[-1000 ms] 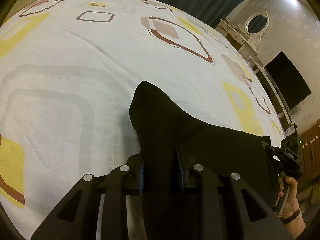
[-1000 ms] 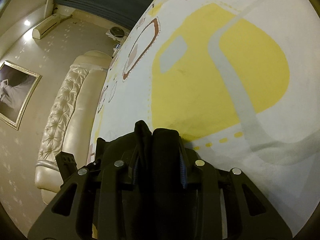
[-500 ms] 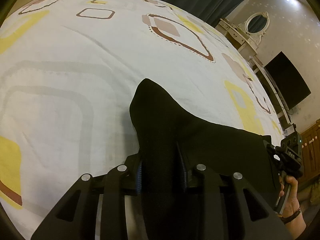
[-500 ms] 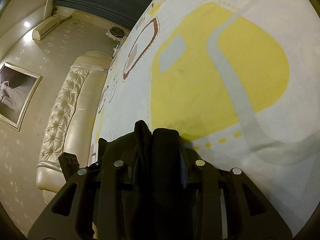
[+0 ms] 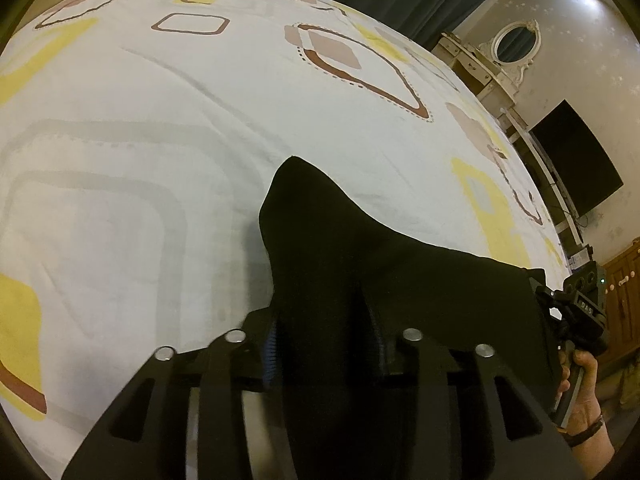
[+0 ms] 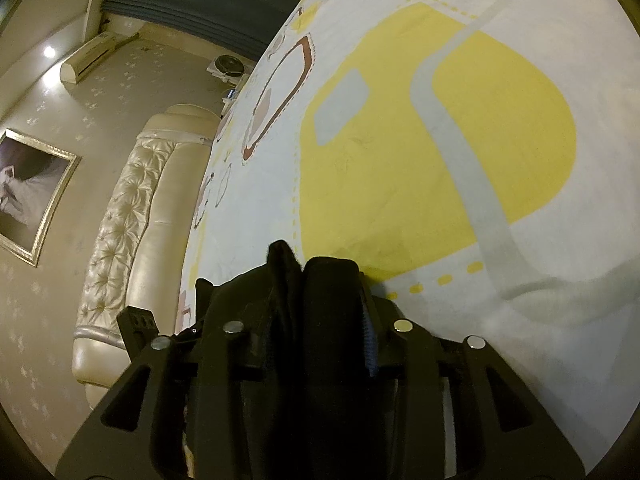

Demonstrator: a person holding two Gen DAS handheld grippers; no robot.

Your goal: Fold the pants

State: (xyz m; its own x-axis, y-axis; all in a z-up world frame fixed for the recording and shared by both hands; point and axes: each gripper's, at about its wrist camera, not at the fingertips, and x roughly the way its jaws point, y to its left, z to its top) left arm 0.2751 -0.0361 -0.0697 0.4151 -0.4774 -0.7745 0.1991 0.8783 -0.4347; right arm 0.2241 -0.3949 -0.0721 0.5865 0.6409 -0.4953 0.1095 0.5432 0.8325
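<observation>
Black pants (image 5: 360, 264) on bed (image 5: 160, 128), draped over patterned sheet, w/ one peak of cloth sticking up ahead of left hand-held gripper (image 5: 322, 346). Cloth running between its fingers; jaws opening, blue pad (image 5: 271, 350) on left side showing a sliver clear of fabric, so grip looks slack. Other end of pants stretched to right hand-held gripper (image 5: 576, 312), held by a hand (image 5: 580, 396) w/ dark wristband, at right edge of left-cam view. In right cam, a thick fold of pants (image 6: 320, 312) bunched between fingers of right hand-held gripper (image 6: 318, 344); jaws opening too, cloth between them, can't tell if pads press it. Padded headboard (image 6: 132, 216) past bed edge; dark TV (image 5: 576, 160) on far wall.
</observation>
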